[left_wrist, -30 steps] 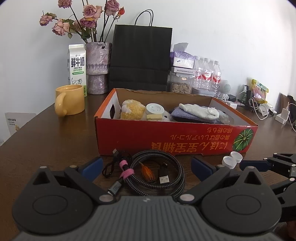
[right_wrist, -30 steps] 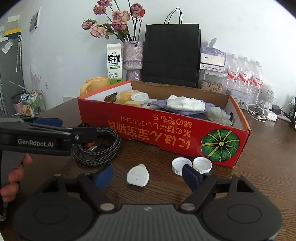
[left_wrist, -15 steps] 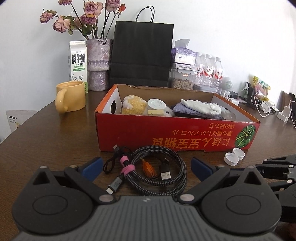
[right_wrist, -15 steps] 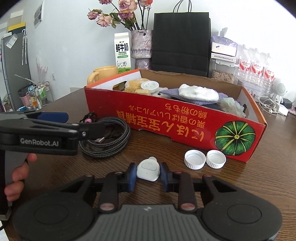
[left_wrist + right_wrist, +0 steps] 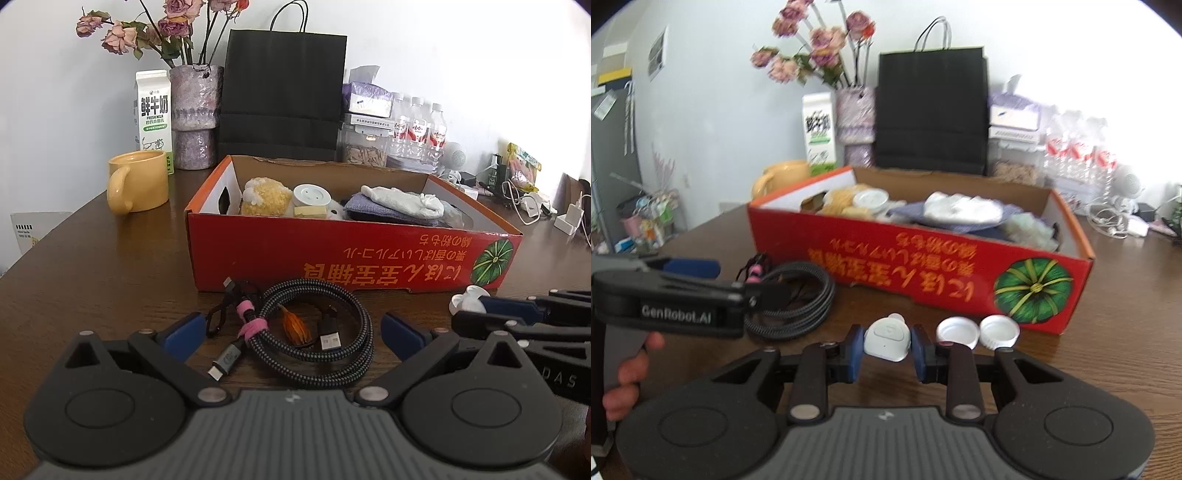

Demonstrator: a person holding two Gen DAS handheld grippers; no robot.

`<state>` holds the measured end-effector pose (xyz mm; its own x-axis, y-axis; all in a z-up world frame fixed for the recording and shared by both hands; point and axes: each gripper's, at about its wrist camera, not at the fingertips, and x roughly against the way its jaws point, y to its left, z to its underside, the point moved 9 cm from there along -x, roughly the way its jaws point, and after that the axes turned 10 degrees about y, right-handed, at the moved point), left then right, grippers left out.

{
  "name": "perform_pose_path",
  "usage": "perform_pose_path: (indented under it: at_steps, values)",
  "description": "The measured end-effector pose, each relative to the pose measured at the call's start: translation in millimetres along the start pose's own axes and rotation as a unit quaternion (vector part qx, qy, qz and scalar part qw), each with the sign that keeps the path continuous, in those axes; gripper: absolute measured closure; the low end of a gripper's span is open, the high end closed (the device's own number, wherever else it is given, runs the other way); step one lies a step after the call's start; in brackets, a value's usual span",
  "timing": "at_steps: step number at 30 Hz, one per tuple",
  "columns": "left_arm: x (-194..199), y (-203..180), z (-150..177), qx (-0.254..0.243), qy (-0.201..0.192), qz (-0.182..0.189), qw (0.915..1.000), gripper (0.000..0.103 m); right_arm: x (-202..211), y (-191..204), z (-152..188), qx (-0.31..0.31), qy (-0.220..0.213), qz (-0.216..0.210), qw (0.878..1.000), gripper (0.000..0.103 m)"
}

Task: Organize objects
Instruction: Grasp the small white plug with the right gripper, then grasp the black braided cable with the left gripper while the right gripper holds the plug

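The right gripper (image 5: 887,352) is clamped on a small white device (image 5: 887,339), its blue pads pressing both sides, in front of the red cardboard box (image 5: 923,280). Two white bottle caps (image 5: 977,331) lie on the wooden table (image 5: 1126,332) against the box's front wall, just right of the device. The left gripper (image 5: 291,334) has its fingers spread wide apart around a coiled braided cable (image 5: 314,350) that lies on the table in front of the box's left end.
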<state>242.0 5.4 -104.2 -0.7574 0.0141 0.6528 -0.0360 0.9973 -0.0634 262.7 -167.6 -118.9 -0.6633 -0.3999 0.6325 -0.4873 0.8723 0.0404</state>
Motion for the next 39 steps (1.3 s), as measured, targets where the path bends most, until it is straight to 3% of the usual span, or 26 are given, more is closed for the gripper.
perform_pose_path:
  at_steps: [5, 12, 19, 31, 39]
  values:
    - [-5.6, -3.2, 3.7, -0.006, 0.019, -0.001, 0.9998, 0.0, 7.6, -15.2, -4.6, -0.031, -0.031, 0.013, 0.999, 0.077]
    - [-15.2, -8.9, 1.5, -0.005, 0.063, 0.021, 0.9978, 0.0, 10.9, -16.2, -5.9, -0.032, -0.04, 0.008, 0.999, 0.077]
    - [-28.4, -20.1, -7.3, -0.031, 0.104, 0.011, 0.994, 0.0, 15.0, -17.8, -5.3, -0.04, -0.047, 0.005, 0.998, 0.076]
    - [-45.6, -23.6, -6.8, -0.063, 0.129, -0.03, 0.9892, 0.0, 19.3, -22.4, -4.4, -0.05, -0.056, -0.007, 0.997, 0.076]
    - [-45.9, -21.9, -4.5, -0.052, 0.122, -0.026, 0.9909, 0.0, 21.3, -22.1, -4.5, -0.049, -0.059, -0.01, 0.997, 0.076]
